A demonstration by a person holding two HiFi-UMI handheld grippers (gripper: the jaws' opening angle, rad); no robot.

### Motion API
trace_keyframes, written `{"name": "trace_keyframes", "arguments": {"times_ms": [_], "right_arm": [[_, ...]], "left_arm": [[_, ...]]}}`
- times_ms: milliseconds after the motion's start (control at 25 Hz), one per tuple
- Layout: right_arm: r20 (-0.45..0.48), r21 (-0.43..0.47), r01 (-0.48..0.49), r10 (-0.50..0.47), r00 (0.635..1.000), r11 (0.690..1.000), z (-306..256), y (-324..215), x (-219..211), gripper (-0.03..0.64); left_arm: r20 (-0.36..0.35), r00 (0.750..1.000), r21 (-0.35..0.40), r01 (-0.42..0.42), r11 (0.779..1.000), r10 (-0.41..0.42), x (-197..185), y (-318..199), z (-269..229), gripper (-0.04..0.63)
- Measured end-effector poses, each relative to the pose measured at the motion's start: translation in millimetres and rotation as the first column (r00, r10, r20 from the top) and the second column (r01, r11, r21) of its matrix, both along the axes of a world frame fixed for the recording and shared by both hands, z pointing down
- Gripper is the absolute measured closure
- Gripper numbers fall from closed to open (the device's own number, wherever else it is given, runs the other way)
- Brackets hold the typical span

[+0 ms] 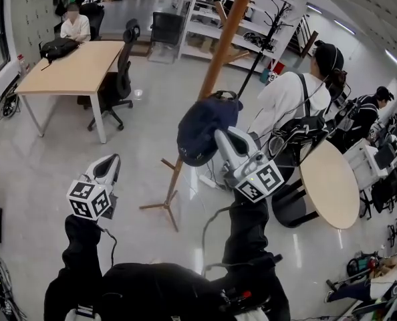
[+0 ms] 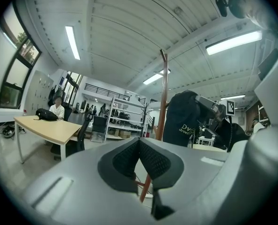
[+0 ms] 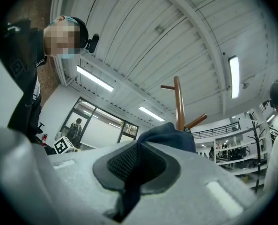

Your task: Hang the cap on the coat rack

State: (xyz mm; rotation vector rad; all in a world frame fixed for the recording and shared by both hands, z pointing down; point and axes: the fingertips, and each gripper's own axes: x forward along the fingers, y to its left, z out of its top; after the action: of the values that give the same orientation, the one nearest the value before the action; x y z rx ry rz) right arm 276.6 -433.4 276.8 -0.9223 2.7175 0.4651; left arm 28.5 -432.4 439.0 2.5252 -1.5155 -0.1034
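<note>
The navy cap [image 1: 200, 129] sits up against the brown wooden coat rack pole [image 1: 220, 45], about halfway up it. My right gripper [image 1: 218, 136] is shut on the cap's fabric, and dark cloth [image 3: 169, 134] fills the space between its jaws in the right gripper view [image 3: 137, 149]. Above the cap there, the pole and a peg [image 3: 196, 121] stick out; I cannot tell whether the cap rests on a peg. My left gripper [image 1: 114, 162] hangs lower left, apart from the rack, shut with nothing in it [image 2: 139, 143]. It faces the pole [image 2: 163, 102] and the cap [image 2: 182, 118].
A person in white [image 1: 289, 102] stands just right of the rack, beside a round table [image 1: 332, 186]. At the back left are a wooden desk [image 1: 71, 69], an office chair [image 1: 121, 79] and a seated person [image 1: 75, 25]. The rack's legs [image 1: 162, 206] spread on the floor.
</note>
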Motion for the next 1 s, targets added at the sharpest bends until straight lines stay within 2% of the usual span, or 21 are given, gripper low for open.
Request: {"name": "trace_keyframes", "arguments": {"times_ms": [400, 1000], "right_arm": [[0.032, -0.049, -0.010, 0.012, 0.999, 0.999, 28, -12, 19, 0.601], [0.058, -0.105, -0.001, 0.007, 0.998, 0.995, 51, -35, 16, 0.601]], "left_arm": [[0.019, 1.000, -0.026, -0.016, 1.000, 0.016, 16, -11, 14, 0.592], [0.026, 1.000, -0.055, -0.015, 0.998, 0.016, 14, -26, 22, 0.592]]}}
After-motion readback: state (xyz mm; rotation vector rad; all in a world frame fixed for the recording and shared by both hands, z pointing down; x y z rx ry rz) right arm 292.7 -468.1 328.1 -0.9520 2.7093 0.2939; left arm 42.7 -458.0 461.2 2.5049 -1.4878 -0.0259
